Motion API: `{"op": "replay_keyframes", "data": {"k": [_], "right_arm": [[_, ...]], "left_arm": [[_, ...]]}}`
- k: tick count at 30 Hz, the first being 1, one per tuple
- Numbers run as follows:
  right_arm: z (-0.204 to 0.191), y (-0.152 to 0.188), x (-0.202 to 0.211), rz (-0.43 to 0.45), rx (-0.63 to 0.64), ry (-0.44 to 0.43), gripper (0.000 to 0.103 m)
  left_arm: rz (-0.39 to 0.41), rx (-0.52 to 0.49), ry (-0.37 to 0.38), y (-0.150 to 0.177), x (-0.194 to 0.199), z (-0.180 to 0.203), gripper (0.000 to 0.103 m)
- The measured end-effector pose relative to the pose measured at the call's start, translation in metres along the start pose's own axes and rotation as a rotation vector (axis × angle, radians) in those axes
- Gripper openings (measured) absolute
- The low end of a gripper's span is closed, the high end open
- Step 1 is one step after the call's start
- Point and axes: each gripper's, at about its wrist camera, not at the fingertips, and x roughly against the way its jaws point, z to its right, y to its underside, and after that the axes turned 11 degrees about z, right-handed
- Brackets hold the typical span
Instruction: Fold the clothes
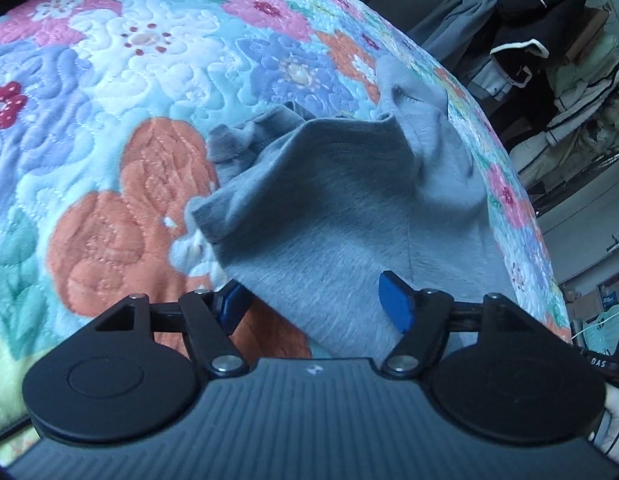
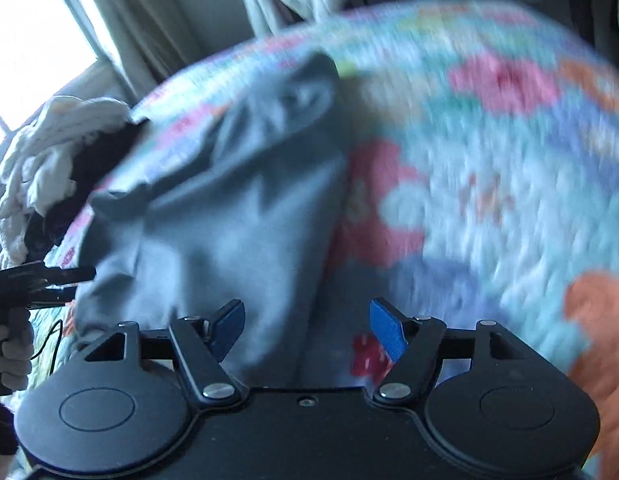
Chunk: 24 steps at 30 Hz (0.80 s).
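A grey garment [image 1: 329,200] lies crumpled on a flowered quilt [image 1: 109,120], one corner raised into a peak. My left gripper [image 1: 313,300] is open just over the garment's near edge. Its blue pads [image 1: 395,304] stand wide apart, with cloth lying between them but not pinched. The right wrist view is blurred. In it my right gripper [image 2: 307,328] is open too, over the near end of the same grey garment [image 2: 237,200], and neither pad presses on the cloth. The left gripper [image 2: 41,280] shows at the left edge of that view, beside the garment, held by a hand [image 2: 9,344].
The quilt [image 2: 489,160] covers a bed that drops off at its edge. Dark and pale clothes [image 1: 541,40] hang and pile up beyond the bed. A heap of white cloth [image 2: 49,152] sits by the window. A thin cable [image 2: 49,340] trails near the hand.
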Motion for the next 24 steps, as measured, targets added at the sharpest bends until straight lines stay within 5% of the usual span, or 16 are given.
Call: {"op": "replay_keyframes", "data": {"k": [10, 13, 18, 20, 24], "right_arm": [[-0.001, 0.019, -0.019, -0.040, -0.177, -0.113, 0.075], [-0.007, 0.019, -0.017, -0.060, -0.134, -0.118, 0.064], [-0.016, 0.015, -0.019, -0.066, -0.044, -0.089, 0.029], [-0.021, 0.011, -0.016, -0.047, -0.031, -0.097, 0.021], [-0.021, 0.005, -0.013, -0.054, -0.013, -0.105, 0.026]], "left_arm": [[0.005, -0.105, 0.023, 0.004, -0.011, 0.005, 0.076], [0.030, -0.070, 0.039, 0.001, -0.006, -0.004, 0.055], [0.102, -0.044, 0.045, -0.007, 0.004, -0.013, 0.007], [0.123, -0.115, 0.020, -0.012, 0.014, -0.003, 0.006], [0.113, -0.195, -0.018, -0.016, 0.022, 0.013, 0.011]]}}
